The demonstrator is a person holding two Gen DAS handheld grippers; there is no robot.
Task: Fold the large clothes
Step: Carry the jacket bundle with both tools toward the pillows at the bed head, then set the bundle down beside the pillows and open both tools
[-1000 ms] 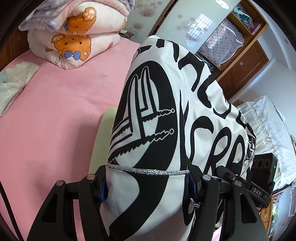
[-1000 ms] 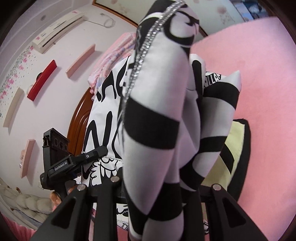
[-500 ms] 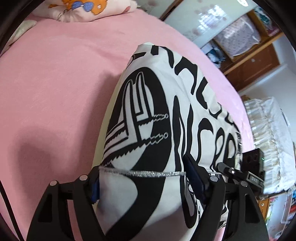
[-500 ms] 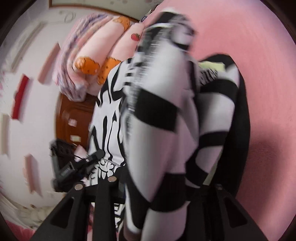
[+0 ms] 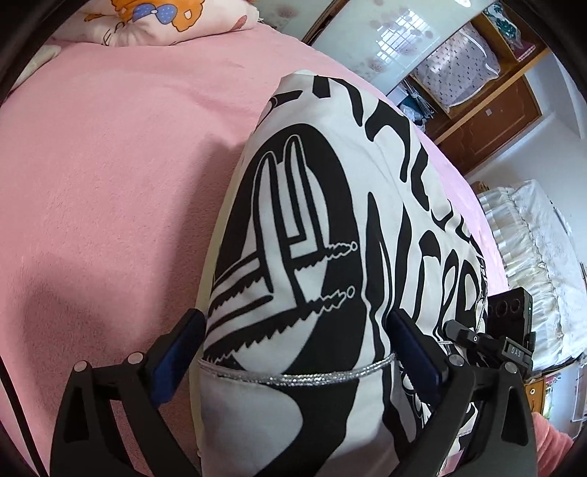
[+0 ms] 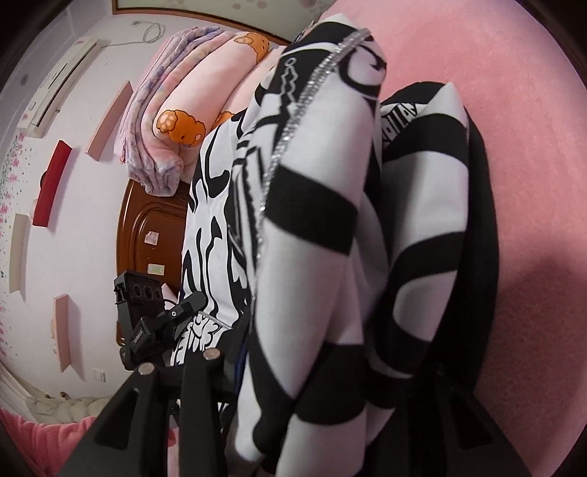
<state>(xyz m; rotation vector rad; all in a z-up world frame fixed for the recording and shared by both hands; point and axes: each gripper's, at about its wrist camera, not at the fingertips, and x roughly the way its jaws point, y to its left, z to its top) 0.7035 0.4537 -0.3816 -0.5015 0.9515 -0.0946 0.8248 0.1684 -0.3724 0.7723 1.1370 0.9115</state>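
A large white garment with a bold black print and a silver trim (image 5: 315, 235) hangs bunched over the pink bed (image 5: 110, 176). My left gripper (image 5: 297, 352) has its jaws spread wide, one on each side of the cloth, which lies between them. In the right wrist view the same garment (image 6: 323, 227) fills the middle and drapes over my right gripper (image 6: 330, 370), hiding its fingertips. The right gripper also shows at the right edge of the left wrist view (image 5: 488, 341). The left gripper shows in the right wrist view (image 6: 165, 319).
Folded bear-print quilts (image 5: 165, 18) lie at the head of the bed, also seen in the right wrist view (image 6: 190, 110). A wooden headboard (image 6: 146, 235) and wall shelves are on the left. A wardrobe (image 5: 477, 91) and a lace-covered piece of furniture (image 5: 532, 257) stand beyond the bed.
Both grippers have tipped down toward the bed with the garment. The left gripper's jaws have opened wider around the cloth.
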